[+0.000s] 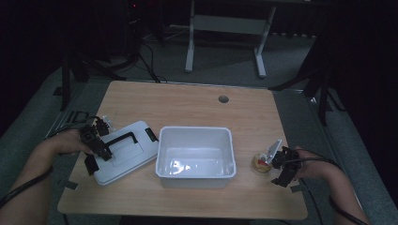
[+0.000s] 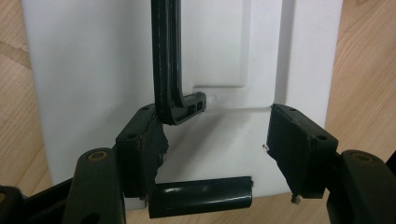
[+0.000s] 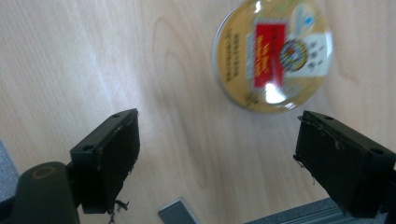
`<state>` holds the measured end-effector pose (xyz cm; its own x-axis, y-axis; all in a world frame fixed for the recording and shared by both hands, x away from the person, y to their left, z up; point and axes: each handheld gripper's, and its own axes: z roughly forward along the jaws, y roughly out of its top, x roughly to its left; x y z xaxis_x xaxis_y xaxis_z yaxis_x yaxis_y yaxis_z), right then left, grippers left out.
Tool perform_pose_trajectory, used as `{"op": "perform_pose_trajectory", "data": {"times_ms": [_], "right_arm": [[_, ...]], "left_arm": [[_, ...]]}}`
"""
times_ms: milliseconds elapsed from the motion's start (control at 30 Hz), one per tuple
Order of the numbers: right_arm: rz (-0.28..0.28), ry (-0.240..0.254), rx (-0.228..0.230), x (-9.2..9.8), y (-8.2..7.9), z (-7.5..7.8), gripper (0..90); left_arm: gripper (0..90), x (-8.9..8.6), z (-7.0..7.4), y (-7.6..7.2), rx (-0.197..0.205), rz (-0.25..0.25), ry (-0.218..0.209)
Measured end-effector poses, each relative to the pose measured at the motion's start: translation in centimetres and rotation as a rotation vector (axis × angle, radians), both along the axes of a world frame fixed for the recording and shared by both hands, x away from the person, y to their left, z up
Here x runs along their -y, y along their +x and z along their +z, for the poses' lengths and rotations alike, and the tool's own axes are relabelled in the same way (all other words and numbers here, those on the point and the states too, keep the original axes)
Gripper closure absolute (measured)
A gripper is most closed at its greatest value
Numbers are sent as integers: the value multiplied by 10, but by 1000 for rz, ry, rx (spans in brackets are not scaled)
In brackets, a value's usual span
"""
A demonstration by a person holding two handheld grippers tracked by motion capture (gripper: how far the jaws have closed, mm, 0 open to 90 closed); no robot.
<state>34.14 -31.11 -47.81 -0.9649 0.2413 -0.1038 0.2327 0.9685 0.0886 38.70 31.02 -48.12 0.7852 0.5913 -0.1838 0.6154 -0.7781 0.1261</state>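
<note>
A white lid [image 1: 126,152] with a black handle [image 1: 123,138] lies flat on the table's left side, beside an open white bin [image 1: 195,157]. My left gripper [image 1: 97,158] hovers over the lid's near corner. In the left gripper view this gripper [image 2: 217,154] is open, with the handle's end [image 2: 187,107] by its left jaw and a black latch [image 2: 201,196] below. A round gold-lidded tin [image 1: 261,163] with a red label stands right of the bin. My right gripper [image 1: 283,167] is just right of it. The right gripper view shows it [image 3: 215,158] wide open above bare wood, the tin [image 3: 273,56] ahead.
The wooden table [image 1: 187,108] has a round cable hole [image 1: 223,99] near its far edge. Small grey tape pieces [image 1: 70,184] mark the near corners. The white frame of another desk [image 1: 225,23] stands on the floor behind. The table's right edge runs close to my right hand.
</note>
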Motion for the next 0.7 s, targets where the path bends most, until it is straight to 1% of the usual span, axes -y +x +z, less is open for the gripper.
{"op": "perform_pose_trajectory", "data": {"times_ms": [167, 233, 333, 367, 400, 533, 633, 700], "right_arm": [[7, 12, 5, -7, 10, 4, 135], [14, 17, 5, -11, 13, 4, 135], [21, 14, 1, -15, 16, 2, 135], [24, 11, 1, -16, 18, 1, 135], [22, 8, 0, -19, 23, -2, 135], [19, 6, -7, -23, 31, -8, 134], [20, -8, -8, -25, 37, -12, 134], [12, -11, -23, -27, 40, -15, 134]], "left_arm": [[364, 1, 3, 0, 10, -8, 6], [364, 1, 3, 0, 7, -9, 4], [364, 1, 4, 1, 10, -13, 11], [364, 2, 4, 0, 10, -15, 14], [364, 1, 3, 1, 10, -13, 12], [364, 2, 2, 0, 5, -14, 12], [364, 1, 2, 0, 7, -13, 9], [364, 1, 1, 0, 8, -15, 11]]}}
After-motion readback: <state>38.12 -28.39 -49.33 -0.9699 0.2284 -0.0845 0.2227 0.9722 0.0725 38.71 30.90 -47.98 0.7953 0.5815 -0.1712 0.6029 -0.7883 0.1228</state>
